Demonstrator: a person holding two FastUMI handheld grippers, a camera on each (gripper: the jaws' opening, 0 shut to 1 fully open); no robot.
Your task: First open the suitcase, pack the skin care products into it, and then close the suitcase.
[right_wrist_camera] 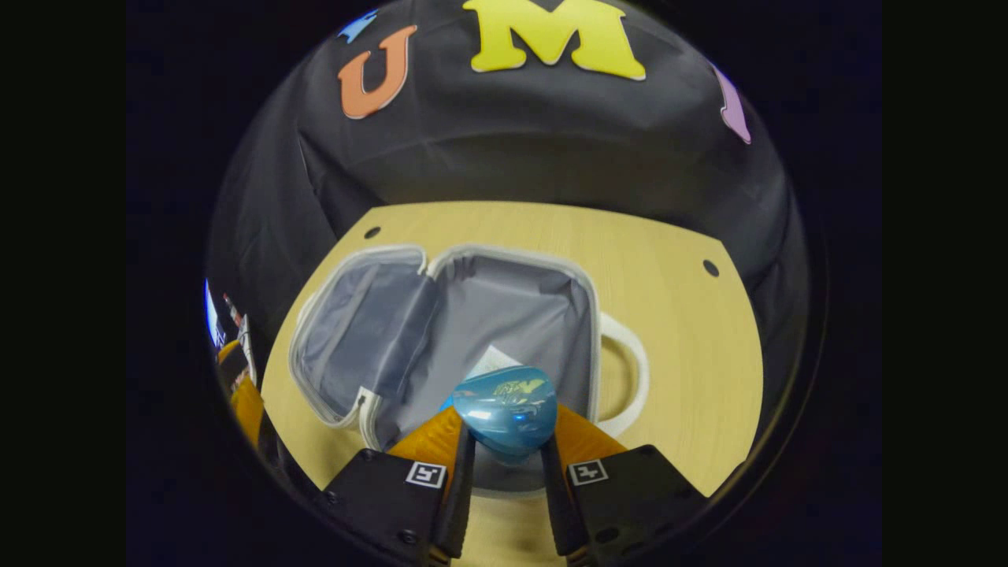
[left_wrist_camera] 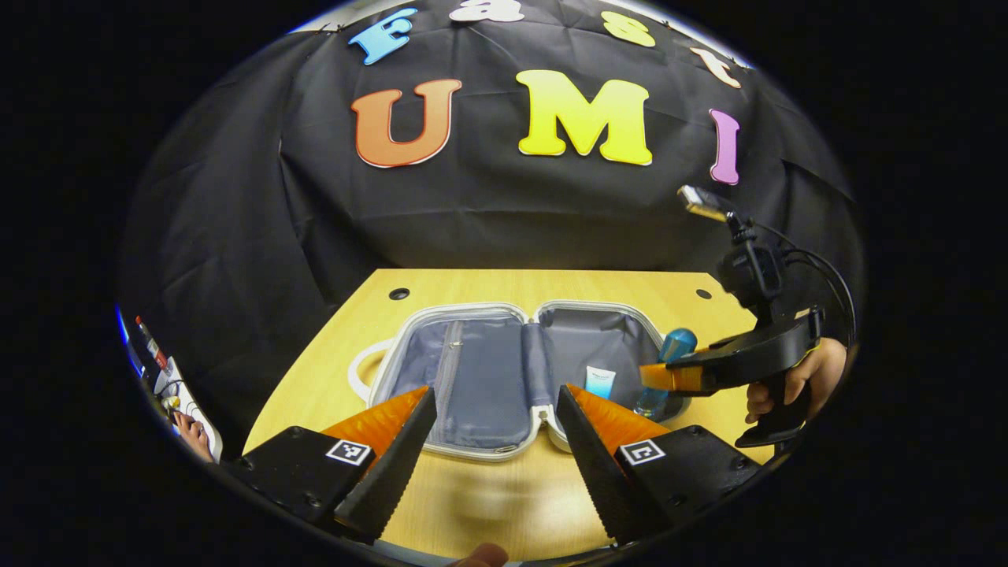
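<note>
The suitcase (left_wrist_camera: 480,378) lies open on the counter (left_wrist_camera: 543,504) at the centre of the left gripper view, both grey-lined halves flat. A small white tube (left_wrist_camera: 600,381) lies in its right half. At the right of that frame a hand (left_wrist_camera: 795,382) holds the right gripper (right_wrist_camera: 508,457), whose fingers pinch a blue bottle (right_wrist_camera: 506,417) over the case's right half; in the right gripper view the bottle sits low centre, squeezed between both fingers. The left gripper (left_wrist_camera: 492,441) hovers at the bottom of its own view, fingers spread wide with nothing between them.
</note>
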